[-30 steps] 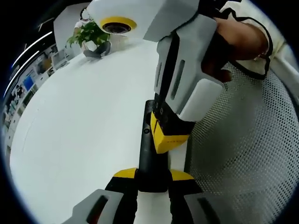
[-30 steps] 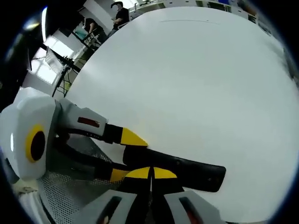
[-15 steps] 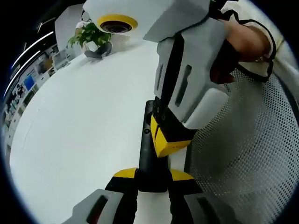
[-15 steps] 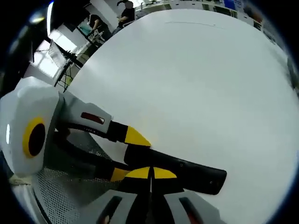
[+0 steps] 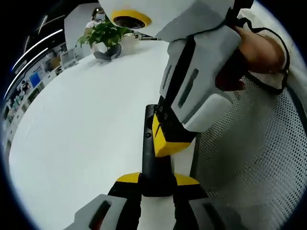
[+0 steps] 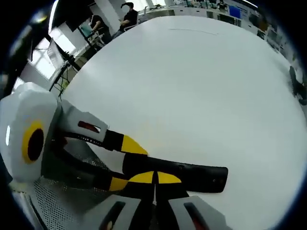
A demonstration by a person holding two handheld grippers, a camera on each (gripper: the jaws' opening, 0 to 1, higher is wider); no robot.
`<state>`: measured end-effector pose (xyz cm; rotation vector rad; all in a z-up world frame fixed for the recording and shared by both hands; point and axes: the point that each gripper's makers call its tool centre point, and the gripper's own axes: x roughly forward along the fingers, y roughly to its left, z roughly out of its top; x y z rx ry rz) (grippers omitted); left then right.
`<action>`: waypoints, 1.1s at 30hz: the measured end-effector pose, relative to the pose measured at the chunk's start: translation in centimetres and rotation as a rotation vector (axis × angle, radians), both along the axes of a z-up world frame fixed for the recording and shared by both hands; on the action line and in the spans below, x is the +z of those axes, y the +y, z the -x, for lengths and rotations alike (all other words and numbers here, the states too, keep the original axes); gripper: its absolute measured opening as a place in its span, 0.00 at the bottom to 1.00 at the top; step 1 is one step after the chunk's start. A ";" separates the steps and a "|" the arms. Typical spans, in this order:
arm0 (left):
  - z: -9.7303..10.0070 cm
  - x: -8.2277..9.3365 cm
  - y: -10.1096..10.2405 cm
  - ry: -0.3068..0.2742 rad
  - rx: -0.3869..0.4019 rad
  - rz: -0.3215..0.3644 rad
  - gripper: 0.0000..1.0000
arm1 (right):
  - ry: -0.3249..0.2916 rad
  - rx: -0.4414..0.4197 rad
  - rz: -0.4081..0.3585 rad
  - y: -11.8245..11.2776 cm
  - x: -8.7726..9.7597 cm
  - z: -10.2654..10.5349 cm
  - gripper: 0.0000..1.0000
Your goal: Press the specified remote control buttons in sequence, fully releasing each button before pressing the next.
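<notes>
Bright, even overhead light, with ceiling strips glowing at upper left. Washed-out white worktop (almost no texture left), soft faint shadows. Strong fisheye bending toward edges. Slightly blurred nearest parts and background; window glare at left.

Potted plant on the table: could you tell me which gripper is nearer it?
Right. The right gripper's tongs sit over the remote, partway toward the potted plant; the left gripper clamps the remote's end farthest from it.
</notes>
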<state>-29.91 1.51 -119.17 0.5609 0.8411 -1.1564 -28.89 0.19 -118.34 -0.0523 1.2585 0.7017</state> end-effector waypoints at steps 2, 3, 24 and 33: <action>0.0 0.0 0.0 -0.004 0.000 -0.002 0.24 | 0.011 0.003 -0.011 -0.1 -0.1 -0.1 0.00; 0.0 0.0 0.0 -0.006 0.001 -0.003 0.24 | 0.021 0.003 -0.021 -0.1 -0.1 -0.1 0.00; 0.0 -0.1 0.0 0.002 -0.015 0.002 0.24 | 0.022 -0.066 -0.108 0.3 0.6 -0.5 0.00; 0.0 -0.1 0.0 0.000 -0.010 -0.007 0.24 | 0.038 -0.062 -0.065 0.1 0.0 -0.4 0.00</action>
